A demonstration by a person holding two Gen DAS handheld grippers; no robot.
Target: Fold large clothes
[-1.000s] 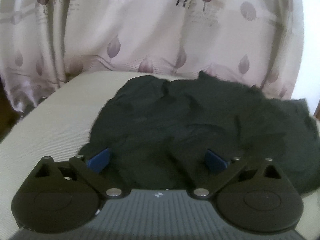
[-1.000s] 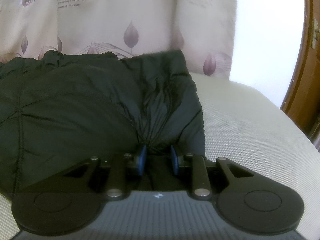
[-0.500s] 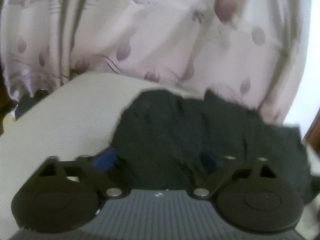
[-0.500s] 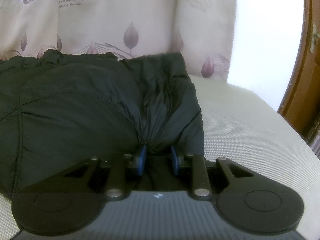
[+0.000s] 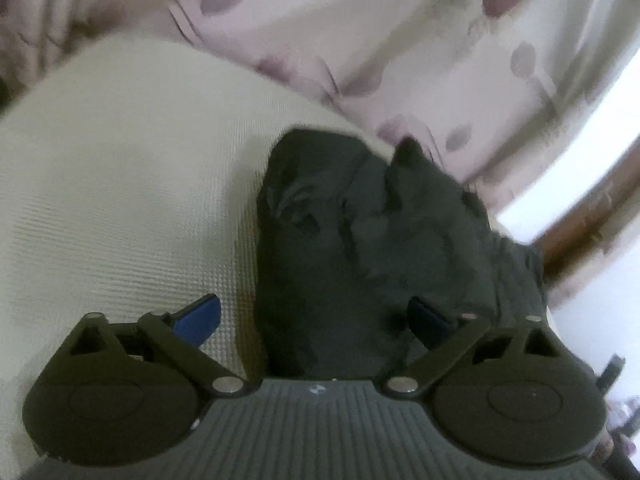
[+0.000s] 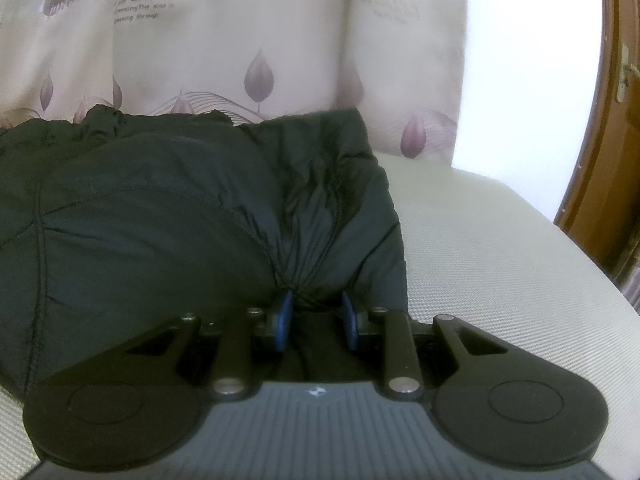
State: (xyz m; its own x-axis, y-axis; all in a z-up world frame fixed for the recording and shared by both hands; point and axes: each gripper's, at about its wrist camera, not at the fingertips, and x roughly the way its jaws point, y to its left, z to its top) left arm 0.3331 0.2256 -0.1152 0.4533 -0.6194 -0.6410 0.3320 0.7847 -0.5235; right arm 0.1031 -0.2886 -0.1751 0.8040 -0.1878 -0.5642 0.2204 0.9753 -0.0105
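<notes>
A black quilted jacket (image 6: 168,216) lies on a cream textured surface (image 6: 500,248). My right gripper (image 6: 314,314) is shut on a bunched edge of the jacket near its right side, the blue pads pinching gathered fabric. In the left wrist view the jacket (image 5: 360,248) runs away from me as a narrow dark heap. My left gripper (image 5: 312,320) is open, its blue pads wide apart. Its left pad (image 5: 200,318) is over the bare surface, the right pad (image 5: 426,318) against the jacket. The jacket's left end sits between them.
A pale curtain with purple leaf print (image 6: 256,60) hangs behind the surface. A brown wooden door frame (image 6: 608,128) stands at the right. Bare cream surface (image 5: 120,184) spreads left of the jacket in the left wrist view.
The left gripper has swung and tilted toward the jacket's left side, so the jacket now looks narrow and slanted. It stays open. The right gripper keeps its hold and has barely moved.
</notes>
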